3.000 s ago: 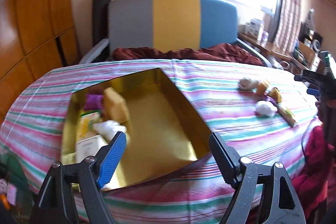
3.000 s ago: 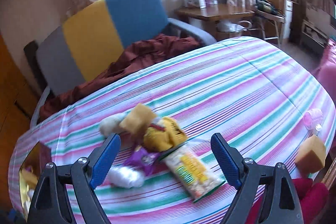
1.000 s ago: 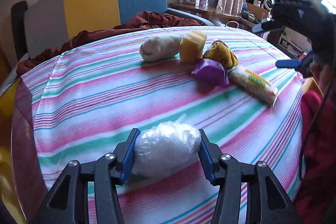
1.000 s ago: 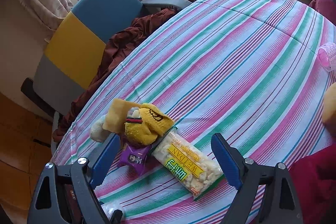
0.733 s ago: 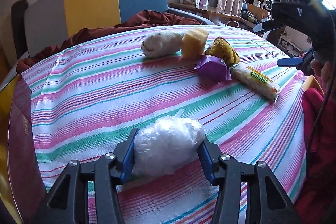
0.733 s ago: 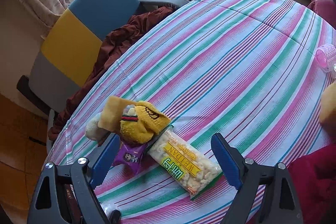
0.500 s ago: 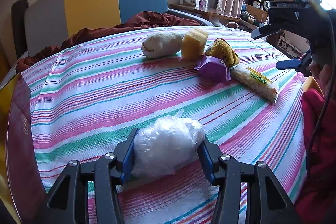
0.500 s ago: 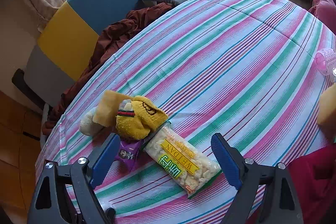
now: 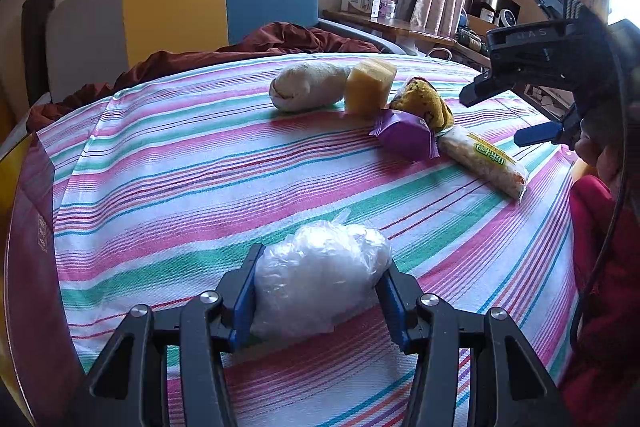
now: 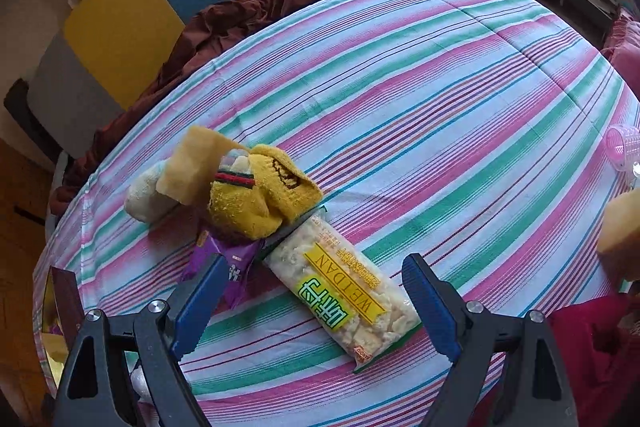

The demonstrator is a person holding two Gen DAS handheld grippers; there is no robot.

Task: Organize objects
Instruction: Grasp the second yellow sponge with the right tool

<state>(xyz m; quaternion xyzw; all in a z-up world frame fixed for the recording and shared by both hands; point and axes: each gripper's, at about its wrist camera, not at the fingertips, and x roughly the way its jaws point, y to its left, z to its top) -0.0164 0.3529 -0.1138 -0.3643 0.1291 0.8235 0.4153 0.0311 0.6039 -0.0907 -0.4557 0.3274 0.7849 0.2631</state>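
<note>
crinkled clear plastic bundle [image 9: 320,279], white, translucent, lumpy

Left claw [image 9: 316,291] newly clamped on plastic bundle [image 9: 320,279].

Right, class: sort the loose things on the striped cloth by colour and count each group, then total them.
White: 2, the plastic bag in the left claw and the rolled towel.
Yellow: 2, the sponge and the sock.
Purple: 1, the snack packet.
Clear with yellow label: 1, the cracker pack.
Total: 6.
</note>
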